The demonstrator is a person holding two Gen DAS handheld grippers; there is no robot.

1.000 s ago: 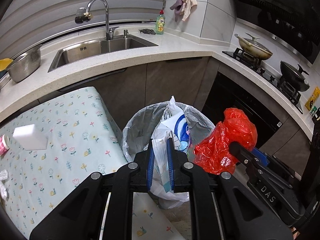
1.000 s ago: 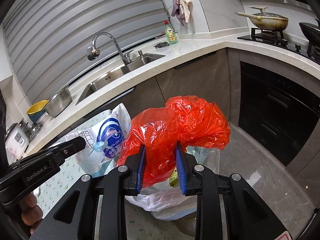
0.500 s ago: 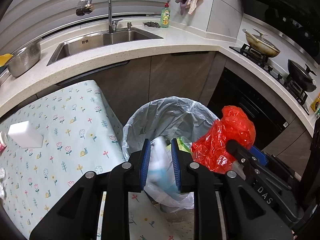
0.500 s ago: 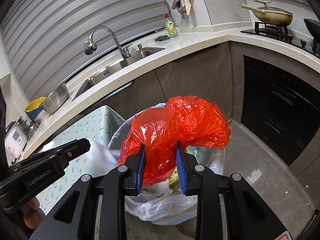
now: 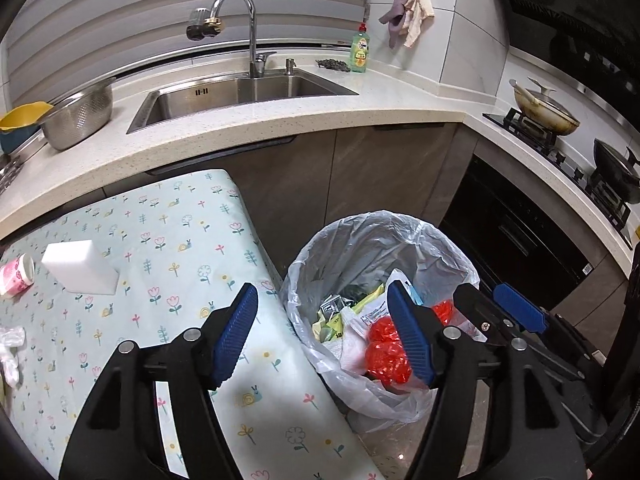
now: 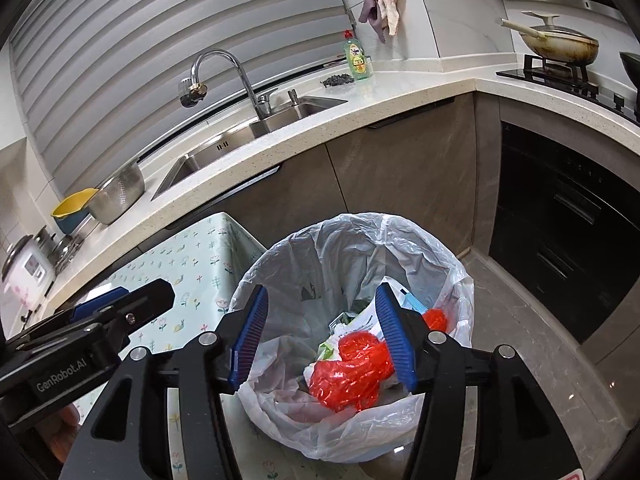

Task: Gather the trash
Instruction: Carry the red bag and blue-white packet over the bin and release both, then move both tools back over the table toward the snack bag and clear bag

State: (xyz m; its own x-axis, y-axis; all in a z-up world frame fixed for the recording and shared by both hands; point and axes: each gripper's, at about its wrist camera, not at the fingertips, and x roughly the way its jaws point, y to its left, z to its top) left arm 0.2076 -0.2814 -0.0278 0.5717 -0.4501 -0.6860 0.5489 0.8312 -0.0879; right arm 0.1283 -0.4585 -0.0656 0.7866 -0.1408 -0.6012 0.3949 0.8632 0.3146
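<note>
A trash bin lined with a clear plastic bag (image 5: 360, 236) (image 6: 352, 240) stands on the floor beside the table. Inside lie a red plastic bag (image 5: 384, 354) (image 6: 352, 372), a white bag (image 5: 356, 346) and green-yellow wrappers (image 5: 344, 314). My left gripper (image 5: 328, 336) is open and empty, above the table edge and the bin's rim. My right gripper (image 6: 322, 338) is open and empty, directly above the bin. The right gripper also shows in the left wrist view (image 5: 516, 312).
The table with a floral cloth (image 5: 160, 240) holds a white block (image 5: 80, 266), a small pink cup (image 5: 16, 274) and crumpled clear plastic (image 5: 10, 344). Behind are the counter with the sink (image 5: 240, 92), a colander (image 5: 78, 116), and the stove with pans (image 5: 544, 108).
Both grippers have opened. The white bag dropped from the left gripper and the red bag from the right gripper; both now lie inside the bin.
</note>
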